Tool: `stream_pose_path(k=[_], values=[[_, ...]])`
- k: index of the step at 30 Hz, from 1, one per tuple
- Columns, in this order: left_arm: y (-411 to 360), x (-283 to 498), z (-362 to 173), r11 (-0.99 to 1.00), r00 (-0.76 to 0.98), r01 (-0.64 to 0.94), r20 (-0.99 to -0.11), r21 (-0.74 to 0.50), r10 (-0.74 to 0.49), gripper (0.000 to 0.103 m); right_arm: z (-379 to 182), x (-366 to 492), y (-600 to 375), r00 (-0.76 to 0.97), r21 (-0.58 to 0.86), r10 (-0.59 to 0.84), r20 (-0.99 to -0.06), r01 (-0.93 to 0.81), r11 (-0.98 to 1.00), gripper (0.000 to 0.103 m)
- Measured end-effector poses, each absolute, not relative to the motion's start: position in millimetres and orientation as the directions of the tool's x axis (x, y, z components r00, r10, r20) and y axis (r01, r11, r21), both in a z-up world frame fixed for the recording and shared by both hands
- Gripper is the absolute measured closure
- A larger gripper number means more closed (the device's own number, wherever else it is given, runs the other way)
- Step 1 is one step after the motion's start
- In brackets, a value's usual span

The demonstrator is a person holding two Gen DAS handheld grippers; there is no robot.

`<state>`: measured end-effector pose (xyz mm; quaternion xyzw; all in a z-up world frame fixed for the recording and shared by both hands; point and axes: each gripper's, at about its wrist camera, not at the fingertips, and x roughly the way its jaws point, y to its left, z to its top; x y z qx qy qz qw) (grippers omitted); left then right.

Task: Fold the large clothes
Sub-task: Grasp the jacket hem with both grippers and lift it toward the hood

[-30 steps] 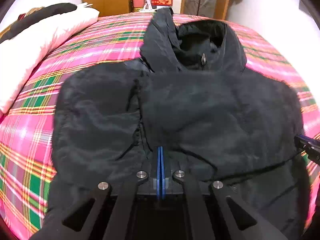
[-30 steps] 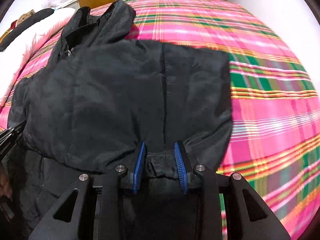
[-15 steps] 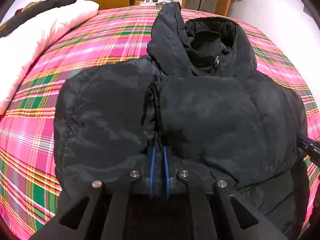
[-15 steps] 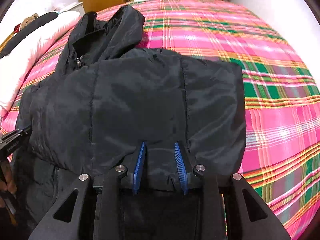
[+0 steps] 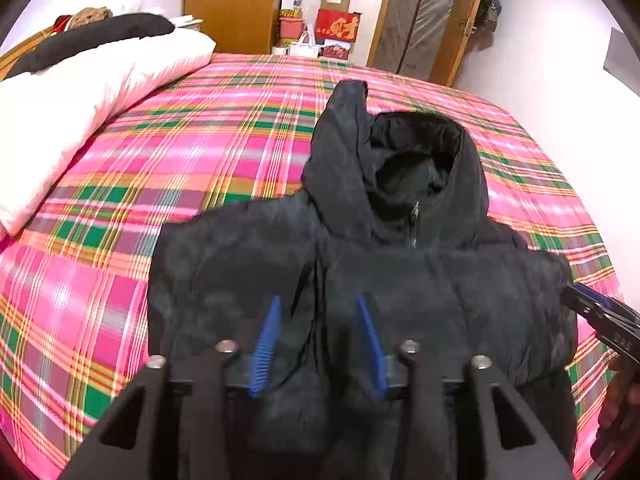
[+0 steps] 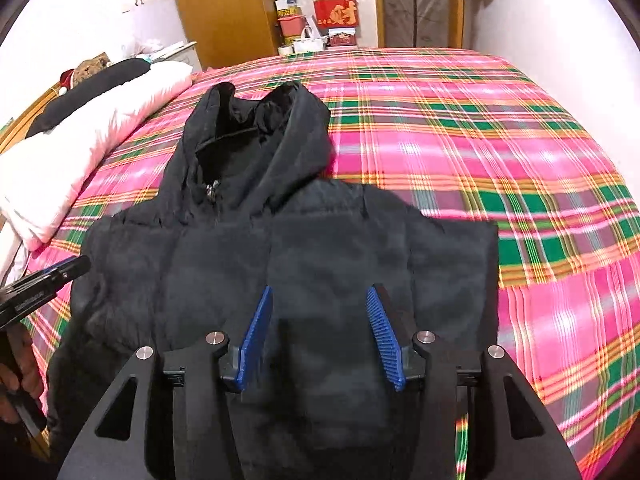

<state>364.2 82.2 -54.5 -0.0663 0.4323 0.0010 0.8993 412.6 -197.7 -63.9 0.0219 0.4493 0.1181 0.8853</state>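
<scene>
A black hooded jacket [image 5: 400, 280] lies on the bed [image 5: 200, 152], spread over its pink plaid cover, with the hood toward the far edge and the folded body toward the near edge. Its zipper pull shows at the collar, just below the hood's opening.

The left claw [image 5: 320, 320] hangs above the near part of the jacket — its blue pads stand apart, having just been opening, and nothing is pinched between them; the dark fabric and a seam lie beneath the gap. The right claw [image 6: 322, 320] hovers likewise over the jacket's near part, closer to the garment's right side, its jaws also just opened and holding nothing; the cloth shows below them, apart from the pads.

In the left wrist view the right claw's tip pokes in at the jacket's right edge; in the right wrist view the left claw's tip sits at the jacket's left edge.

A white pillow [image 5: 80, 92] rests along the bed's left edge — well apart from the jacket.
</scene>
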Motion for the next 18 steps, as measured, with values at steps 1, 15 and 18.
stream_pose_path(k=[1, 15, 18], values=[[82, 371, -51, 0.992, 0.632, -0.055, -0.773, -0.117, -0.056, 0.058, -63, 420, -195, 0.570, 0.148, 0.233, -0.788, -0.193, 0.970, 0.053], [75, 541, -46, 0.997, 0.631, -0.010, -0.774, -0.074, -0.051, 0.056, -49, 573, -144, 0.583, 0.130, 0.248, -0.774, -0.237, 0.963, 0.053], [74, 570, -61, 0.999, 0.609, -0.013, -0.793, -0.047, -0.029, 0.056, -52, 600, -133, 0.592, 0.064, 0.199, -0.781, -0.241, 0.968, 0.053]])
